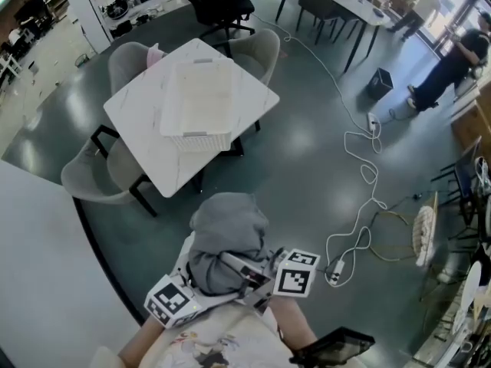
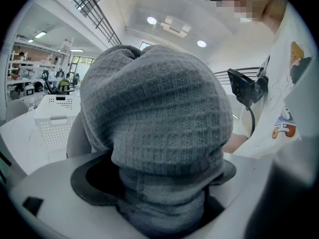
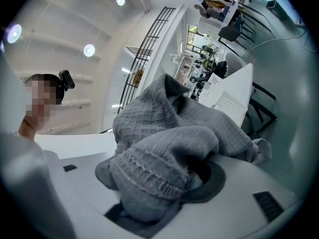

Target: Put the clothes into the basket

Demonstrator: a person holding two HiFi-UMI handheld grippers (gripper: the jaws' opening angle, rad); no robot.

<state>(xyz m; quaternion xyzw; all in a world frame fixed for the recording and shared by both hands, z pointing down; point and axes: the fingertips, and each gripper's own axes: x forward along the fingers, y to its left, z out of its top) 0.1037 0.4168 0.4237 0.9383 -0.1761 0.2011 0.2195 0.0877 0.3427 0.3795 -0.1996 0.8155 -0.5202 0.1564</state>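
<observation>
Grey knit cloth, a jumper (image 1: 229,240) by the look of it, is bunched into a soft rounded lump close against the person's chest, clear of the floor. The left gripper (image 2: 160,205) has its jaws closed on a thick fold of it, with ribbed knit lowest. The right gripper (image 3: 149,203) likewise pinches a wad (jaws propped fairly wide by the bulk), showing waffle texture and a stitched edge. Beyond, on the dark polished floor (image 1: 307,175), stands a square white marble-look table (image 1: 134,121) with grey padded chairs (image 1: 88,176) round it. On it sits the white basket (image 1: 198,139), rectangular with perforated walls, well apart from the jumper. A white cable (image 1: 360,156) snakes across the floor to the right.
</observation>
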